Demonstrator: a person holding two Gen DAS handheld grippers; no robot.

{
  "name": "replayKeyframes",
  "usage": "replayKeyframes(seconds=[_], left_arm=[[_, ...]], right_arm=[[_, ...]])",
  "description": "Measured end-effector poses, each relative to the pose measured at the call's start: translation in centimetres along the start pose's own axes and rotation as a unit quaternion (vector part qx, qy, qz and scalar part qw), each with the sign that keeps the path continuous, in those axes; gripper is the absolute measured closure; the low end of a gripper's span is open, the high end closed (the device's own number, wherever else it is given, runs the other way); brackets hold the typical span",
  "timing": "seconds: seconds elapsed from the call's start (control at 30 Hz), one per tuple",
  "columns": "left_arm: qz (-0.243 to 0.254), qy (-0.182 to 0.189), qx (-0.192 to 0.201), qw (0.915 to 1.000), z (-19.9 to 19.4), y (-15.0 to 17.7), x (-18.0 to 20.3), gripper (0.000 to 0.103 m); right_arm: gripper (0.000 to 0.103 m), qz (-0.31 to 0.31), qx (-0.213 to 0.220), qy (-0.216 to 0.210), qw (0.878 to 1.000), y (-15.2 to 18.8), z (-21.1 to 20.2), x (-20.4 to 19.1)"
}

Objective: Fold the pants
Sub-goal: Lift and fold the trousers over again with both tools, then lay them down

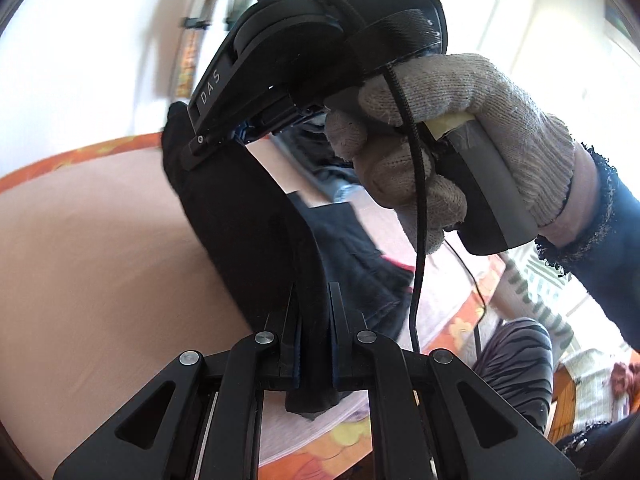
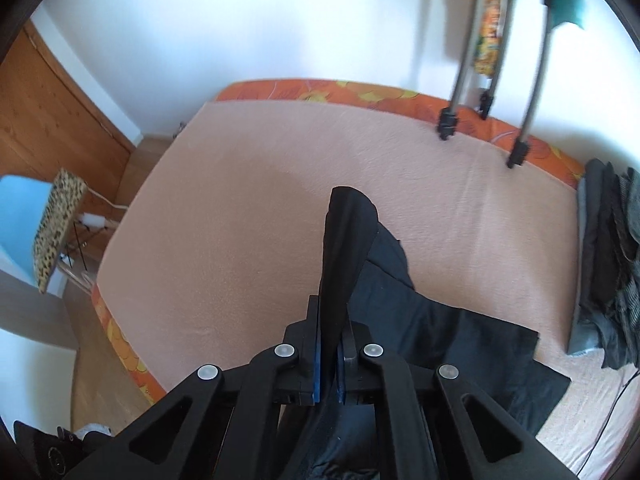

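Note:
The black pants (image 2: 436, 328) hang above the pink bed sheet (image 2: 240, 220), held up at one edge by both grippers. My right gripper (image 2: 330, 360) is shut on a fold of the black fabric that sticks up between its fingers. My left gripper (image 1: 314, 344) is shut on another part of the black pants (image 1: 248, 232). In the left wrist view the right gripper (image 1: 216, 136) appears held by a gloved hand (image 1: 460, 140), pinching the same stretch of fabric further along. The rest of the pants drape down onto the sheet.
A pile of dark clothes (image 2: 612, 264) lies at the right edge of the bed. Tripod legs (image 2: 480, 60) stand at the back right. A leopard-print cushion (image 2: 56, 228) on a stool stands left of the bed. Wooden floor and a door are at left.

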State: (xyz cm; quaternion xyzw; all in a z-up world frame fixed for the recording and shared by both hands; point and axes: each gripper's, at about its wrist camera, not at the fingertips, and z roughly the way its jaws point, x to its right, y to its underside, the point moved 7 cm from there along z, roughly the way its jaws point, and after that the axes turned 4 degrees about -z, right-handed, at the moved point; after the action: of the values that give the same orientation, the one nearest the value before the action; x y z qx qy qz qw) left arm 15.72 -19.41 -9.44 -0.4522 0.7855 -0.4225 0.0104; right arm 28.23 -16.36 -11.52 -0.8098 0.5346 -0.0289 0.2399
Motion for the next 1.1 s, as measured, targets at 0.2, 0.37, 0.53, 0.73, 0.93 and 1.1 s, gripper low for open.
replayKeyframes(seconds=[0.2,0.37,0.53,0.73,0.93,1.1], left_arm=[[0.055,0.015,-0.032,0.9979,3.4,-0.7,4.1,0.095],[0.073,0.029,-0.069,0.9946,6.5,-0.3,6.4,0.095],[0.081,0.033,-0.095,0.9916,8.1,0.1,7.8,0.082],[0.064,0.020,-0.082,0.9944,6.1,0.2,5.6,0.073],[0.040,-0.002,-0.106,0.9936,7.3,1.4,2.0,0.073],[0.038,0.009,-0.157,0.9869,10.6,3.6,1.3,0.073]], right_arm=[[0.102,0.058,0.032,0.003,0.998,2.9,-3.6,6.2],[0.102,0.106,0.039,0.013,0.994,6.3,-4.1,12.1],[0.102,0.130,0.032,0.011,0.991,9.1,-2.8,16.0],[0.102,0.137,0.018,0.008,0.990,11.3,0.4,18.7],[0.102,0.134,0.027,-0.007,0.991,11.0,2.3,20.4],[0.081,0.112,0.019,0.023,0.993,10.8,3.0,21.2]])
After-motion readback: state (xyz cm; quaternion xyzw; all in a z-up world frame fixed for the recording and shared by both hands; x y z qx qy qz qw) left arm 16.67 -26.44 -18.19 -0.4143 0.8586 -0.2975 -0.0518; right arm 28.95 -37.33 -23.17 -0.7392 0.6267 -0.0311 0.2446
